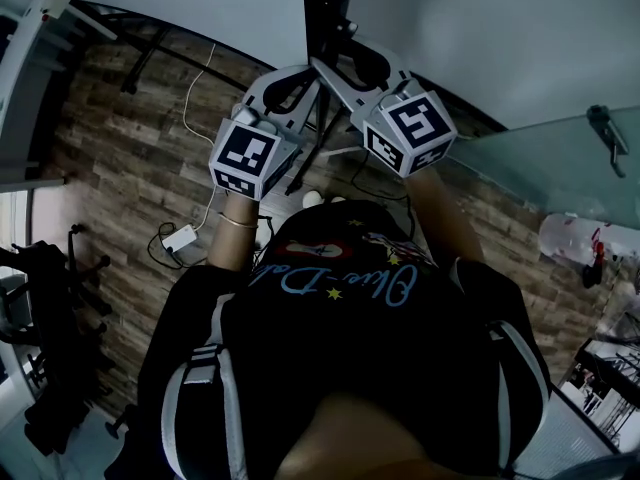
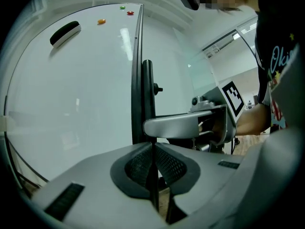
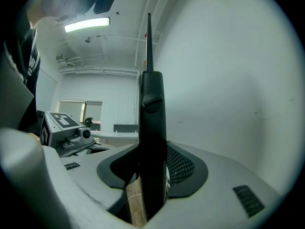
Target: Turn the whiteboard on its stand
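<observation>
The whiteboard [image 1: 316, 8] stands edge-on ahead of me in the head view, a dark vertical bar above both grippers. Its white face [image 2: 71, 94] fills the left of the left gripper view and the right of the right gripper view [image 3: 228, 80]. My left gripper [image 2: 153, 171] is shut on a thin dark edge at the board's side [image 2: 137, 70]. From the other side, my right gripper [image 3: 151, 175] is shut on the thick black side bar [image 3: 151, 109], which carries a knob. The two grippers [image 1: 295, 83] [image 1: 345, 73] meet at the bar at about the same height.
A black eraser [image 2: 65, 32] and small magnets [image 2: 101, 21] sit high on the board. Stand legs [image 1: 300, 173], cables and a white power strip [image 1: 180, 238] lie on the wood floor. A glass partition [image 1: 540, 158] is to the right, dark equipment [image 1: 50, 298] to the left.
</observation>
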Demonstrator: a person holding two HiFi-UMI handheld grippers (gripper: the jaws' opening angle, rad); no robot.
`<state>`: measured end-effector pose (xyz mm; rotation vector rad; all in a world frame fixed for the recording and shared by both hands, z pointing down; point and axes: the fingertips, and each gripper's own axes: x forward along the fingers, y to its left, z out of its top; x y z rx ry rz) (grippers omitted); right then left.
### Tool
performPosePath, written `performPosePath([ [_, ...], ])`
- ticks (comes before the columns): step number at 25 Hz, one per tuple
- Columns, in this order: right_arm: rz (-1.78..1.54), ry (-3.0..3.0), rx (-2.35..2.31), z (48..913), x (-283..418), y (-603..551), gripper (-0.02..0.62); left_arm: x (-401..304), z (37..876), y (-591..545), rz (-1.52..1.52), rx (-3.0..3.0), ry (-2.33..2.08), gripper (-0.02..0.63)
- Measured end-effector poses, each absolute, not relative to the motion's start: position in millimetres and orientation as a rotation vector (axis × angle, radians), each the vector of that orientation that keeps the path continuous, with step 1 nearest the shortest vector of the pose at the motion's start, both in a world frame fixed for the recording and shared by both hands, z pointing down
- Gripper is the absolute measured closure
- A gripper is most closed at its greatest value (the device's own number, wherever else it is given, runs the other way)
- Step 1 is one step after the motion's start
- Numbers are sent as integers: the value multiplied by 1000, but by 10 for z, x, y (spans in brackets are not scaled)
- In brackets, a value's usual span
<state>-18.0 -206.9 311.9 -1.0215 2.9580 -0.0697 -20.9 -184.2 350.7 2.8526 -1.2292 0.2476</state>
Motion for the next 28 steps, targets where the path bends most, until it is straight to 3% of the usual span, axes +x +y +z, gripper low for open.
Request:
performPosePath([
  [16,-50,2970,-980,3103,-391,-1801,408,-274,3488,-1484,265,2918,-1142,575],
  [21,-22,3000,-939,3121,-490,-1735,411,-166,3613,-1436,564,3028,-1139,575],
  [28,-30,2996,-959,3123,-522,-1717,411,-536,3571,-1426,413,2937,-1223,575],
])
